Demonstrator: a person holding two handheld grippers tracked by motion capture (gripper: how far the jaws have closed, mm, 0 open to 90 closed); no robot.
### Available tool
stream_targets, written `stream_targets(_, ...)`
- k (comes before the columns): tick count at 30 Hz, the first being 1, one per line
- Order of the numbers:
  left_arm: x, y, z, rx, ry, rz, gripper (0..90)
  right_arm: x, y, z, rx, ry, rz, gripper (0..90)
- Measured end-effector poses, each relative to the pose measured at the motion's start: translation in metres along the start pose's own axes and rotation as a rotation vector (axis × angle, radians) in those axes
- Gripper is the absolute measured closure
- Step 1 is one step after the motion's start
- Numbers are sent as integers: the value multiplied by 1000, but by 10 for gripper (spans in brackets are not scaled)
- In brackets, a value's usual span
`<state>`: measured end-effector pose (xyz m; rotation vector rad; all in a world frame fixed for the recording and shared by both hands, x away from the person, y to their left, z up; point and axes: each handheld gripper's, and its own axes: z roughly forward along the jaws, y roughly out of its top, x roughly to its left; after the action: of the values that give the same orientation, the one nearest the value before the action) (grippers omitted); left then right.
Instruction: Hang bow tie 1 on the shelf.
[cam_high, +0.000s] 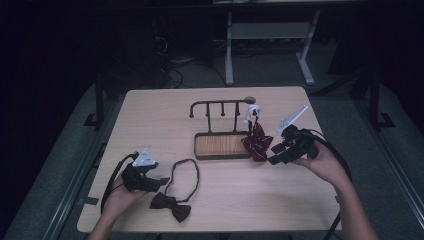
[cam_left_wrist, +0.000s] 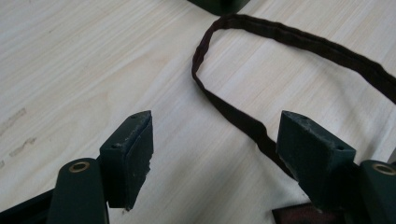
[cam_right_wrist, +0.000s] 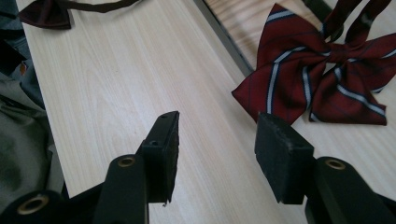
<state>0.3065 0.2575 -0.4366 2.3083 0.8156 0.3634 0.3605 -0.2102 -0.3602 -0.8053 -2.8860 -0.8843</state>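
Striped bow tie just beyond R hand-held gripper

The worktop is pale wood with a fine straight grain. The striped bow is deep red with slanted white-grey stripes edged by thin dark lines. The plain bow is dark maroon, almost brown, with no pattern, and its strap is the same dark shade. The rack is black metal; its tray has a dark rim around a warm orange-brown wood inset. A white tag hangs at the rack's end. Each tool is black with a light grey plate, and the right tool's pads are matt black.
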Motion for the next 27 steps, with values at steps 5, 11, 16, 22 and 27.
stream_targets(5,1,5,3,11,3,17,278,3,-4,6,6,5,-4,478)
stream_targets(11,2,14,5,32,5,39,278,9,-8,12,11,-3,-11,455)
stream_targets(16,3,24,6,47,-4,56,319,14,-11,15,6,-3,-16,443)
stream_targets(22,3,32,10,69,-19,69,336,17,-17,20,-4,1,-4,432)
stream_targets(27,2,37,13,91,-30,80,361,18,-21,24,-9,4,-6,428)
